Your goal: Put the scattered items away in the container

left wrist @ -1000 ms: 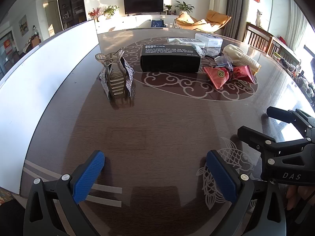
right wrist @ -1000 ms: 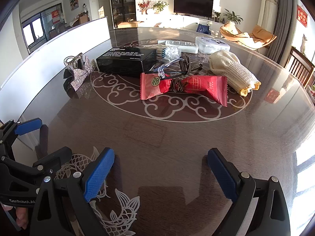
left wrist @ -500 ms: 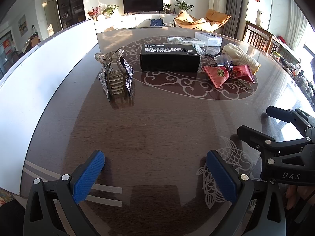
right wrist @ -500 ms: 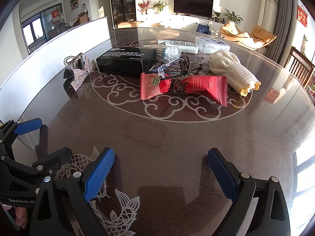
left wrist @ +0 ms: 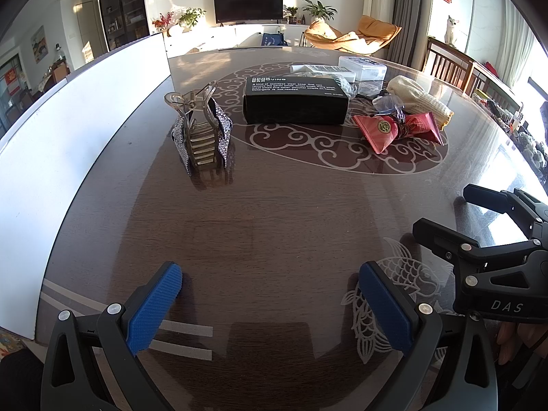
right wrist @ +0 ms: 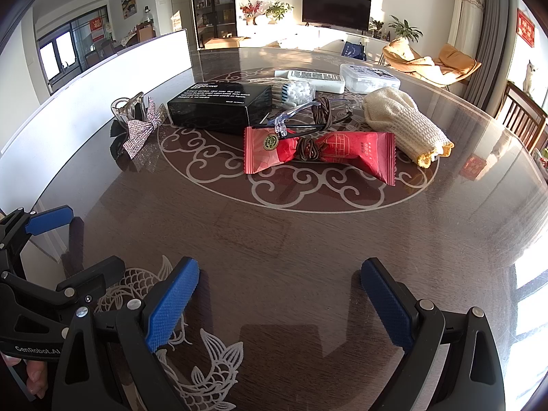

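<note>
Scattered items lie across the middle of the dark table [right wrist: 308, 239]: a rhinestone hair claw clip [left wrist: 202, 130] [right wrist: 137, 126], a black box [left wrist: 294, 99] [right wrist: 219, 104], a red snack packet [right wrist: 318, 152] [left wrist: 397, 128], clear glasses [right wrist: 301, 116] with a brown cord, a cream knitted glove [right wrist: 404, 123] [left wrist: 418, 97], cotton swabs [right wrist: 294, 90], a remote [right wrist: 315, 78] and a clear lidded case [right wrist: 370, 77] [left wrist: 363, 66]. My left gripper [left wrist: 270, 287] is open and empty near the table's front edge. My right gripper [right wrist: 281, 282] is open and empty beside it.
A long white board [left wrist: 68, 116] stands along the table's left edge. Wooden chairs [left wrist: 455, 65] sit at the far right side. A living room with a television [right wrist: 335, 8] and an orange lounge chair [right wrist: 431, 61] lies beyond the table.
</note>
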The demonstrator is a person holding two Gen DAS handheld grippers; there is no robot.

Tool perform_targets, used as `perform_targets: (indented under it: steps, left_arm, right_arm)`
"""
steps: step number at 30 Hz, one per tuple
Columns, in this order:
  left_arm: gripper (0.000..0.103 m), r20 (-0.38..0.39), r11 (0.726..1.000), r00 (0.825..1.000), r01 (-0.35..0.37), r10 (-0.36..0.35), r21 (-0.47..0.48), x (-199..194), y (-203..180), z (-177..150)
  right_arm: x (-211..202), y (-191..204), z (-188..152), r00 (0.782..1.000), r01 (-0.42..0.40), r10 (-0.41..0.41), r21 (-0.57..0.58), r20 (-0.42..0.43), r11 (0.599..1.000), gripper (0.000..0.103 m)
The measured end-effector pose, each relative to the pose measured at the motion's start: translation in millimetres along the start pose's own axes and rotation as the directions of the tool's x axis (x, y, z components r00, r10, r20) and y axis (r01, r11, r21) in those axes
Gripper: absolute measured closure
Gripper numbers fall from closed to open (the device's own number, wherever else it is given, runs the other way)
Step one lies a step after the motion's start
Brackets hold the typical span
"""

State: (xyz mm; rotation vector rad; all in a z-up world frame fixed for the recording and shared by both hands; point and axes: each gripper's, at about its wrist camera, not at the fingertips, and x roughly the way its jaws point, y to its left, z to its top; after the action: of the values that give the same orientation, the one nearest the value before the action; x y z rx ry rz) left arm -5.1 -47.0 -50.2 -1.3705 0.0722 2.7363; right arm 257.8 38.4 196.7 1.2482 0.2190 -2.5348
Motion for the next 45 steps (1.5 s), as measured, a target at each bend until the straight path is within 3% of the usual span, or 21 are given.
perform_targets:
  steps: [14, 21, 31, 33, 35, 41, 43, 45]
  left_arm:
    - [0.000, -0.002, 1.000, 1.000, 0.000, 0.000, 0.001, 1, -2, -1]
    - [0.000, -0.046, 0.999, 0.999, 0.028, -0.027, 0.035, -4, 10, -7]
    - [0.000, -0.023, 0.998, 0.999, -0.040, 0.039, -0.057, -5, 38, -8]
    - [0.000, -0.016, 0.997, 0.999, -0.041, 0.040, -0.058, -6, 39, -9]
    - [0.000, -0.013, 0.997, 0.999, -0.041, 0.040, -0.059, -7, 40, -9]
    - [0.000, -0.008, 0.997, 0.999, -0.047, 0.046, -0.066, -6, 41, -7]
    - [0.000, -0.006, 0.996, 0.999, -0.049, 0.048, -0.069, -5, 41, -6]
    - [0.000, -0.003, 0.996, 0.999, -0.049, 0.049, -0.069, -5, 41, -6]
  right_arm:
    - [1, 1, 1, 1.000, -0.002, 0.002, -0.001, -0.002, 1.000, 0.006]
    - [2, 2, 2, 1.000, -0.004, 0.004, -0.004, -0.005, 1.000, 0.005]
    - [1, 2, 3, 1.000, -0.013, 0.012, -0.012, -0.012, 1.000, 0.005]
    - [0, -3, 4, 1.000, -0.023, 0.023, 0.015, -0.017, 1.000, 0.006]
    - [-3, -18, 7, 1.000, -0.027, 0.027, 0.114, -0.001, 0.993, 0.006]
    - [-4, -83, 46, 0.996, -0.082, 0.062, 0.410, 0.062, 0.908, 0.006]
    - [-6, -89, 74, 0.984, -0.167, 0.125, 0.400, 0.129, 0.901, 0.006]
    - [8, -83, 105, 0.982, -0.185, 0.158, 0.338, 0.105, 0.923, 0.006]
